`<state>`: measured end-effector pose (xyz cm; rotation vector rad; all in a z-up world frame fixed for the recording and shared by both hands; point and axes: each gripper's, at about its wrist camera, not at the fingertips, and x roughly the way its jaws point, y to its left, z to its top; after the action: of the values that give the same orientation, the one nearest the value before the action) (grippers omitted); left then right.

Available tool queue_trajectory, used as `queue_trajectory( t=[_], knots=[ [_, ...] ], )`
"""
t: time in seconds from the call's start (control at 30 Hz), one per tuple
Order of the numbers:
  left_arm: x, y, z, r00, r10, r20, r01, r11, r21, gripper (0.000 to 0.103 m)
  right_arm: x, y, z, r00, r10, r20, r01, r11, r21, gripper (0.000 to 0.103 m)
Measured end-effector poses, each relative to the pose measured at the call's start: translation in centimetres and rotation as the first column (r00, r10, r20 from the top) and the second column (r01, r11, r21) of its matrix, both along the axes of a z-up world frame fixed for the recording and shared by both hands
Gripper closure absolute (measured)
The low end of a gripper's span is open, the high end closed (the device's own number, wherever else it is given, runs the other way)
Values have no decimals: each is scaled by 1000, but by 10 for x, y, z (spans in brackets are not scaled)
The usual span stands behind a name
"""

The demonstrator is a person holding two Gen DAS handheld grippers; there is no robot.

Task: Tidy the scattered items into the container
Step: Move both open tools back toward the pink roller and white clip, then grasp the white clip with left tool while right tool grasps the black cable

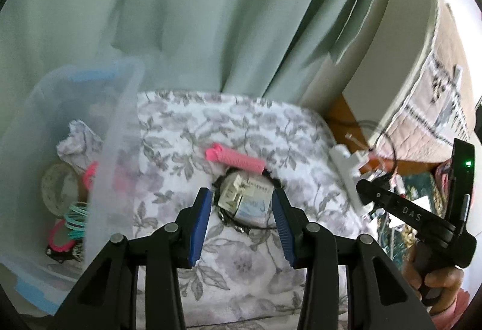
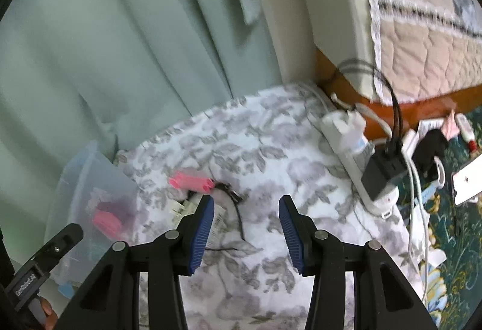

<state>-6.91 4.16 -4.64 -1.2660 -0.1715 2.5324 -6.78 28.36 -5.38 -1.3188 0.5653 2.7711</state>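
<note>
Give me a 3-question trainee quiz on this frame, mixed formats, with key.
1. True or false: the pink roller already lies inside the bin.
2. In the left wrist view, what sits between the fingers of the left gripper?
A. the packet
B. the power strip
C. teal hair ties
3. Fill in: the cloth under the loose items has a ___ print.

Key
1. False. It lies on the cloth, beside the bin.
2. A. The jaws stand apart and do not press on it.
3. Floral, grey on white.
</note>
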Motion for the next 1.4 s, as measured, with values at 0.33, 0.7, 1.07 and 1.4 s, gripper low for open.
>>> queue_trajectory(
  t=[0.33, 0.7, 1.07, 1.4],
  knots=[
    [-36, 34, -55, 993, -91, 79, 97, 993, -74, 52, -20, -10, -56, 991, 58, 121, -57, 998, -13, 54],
    [-79, 60, -106, 980, -159, 118, 180, 963, -198, 51, -47, -20, -98, 971, 92, 221, -93, 996, -6, 54],
    [-101, 47, -124, 984, -143, 110, 159, 975, -157, 81, -84, -38, -117, 957, 156, 246, -163, 987, 6, 54],
    [-106, 39, -126, 984, -141, 112, 153, 982, -110, 86, -114, -60, -127, 954, 175, 242, -205, 973, 104, 58]
  ],
)
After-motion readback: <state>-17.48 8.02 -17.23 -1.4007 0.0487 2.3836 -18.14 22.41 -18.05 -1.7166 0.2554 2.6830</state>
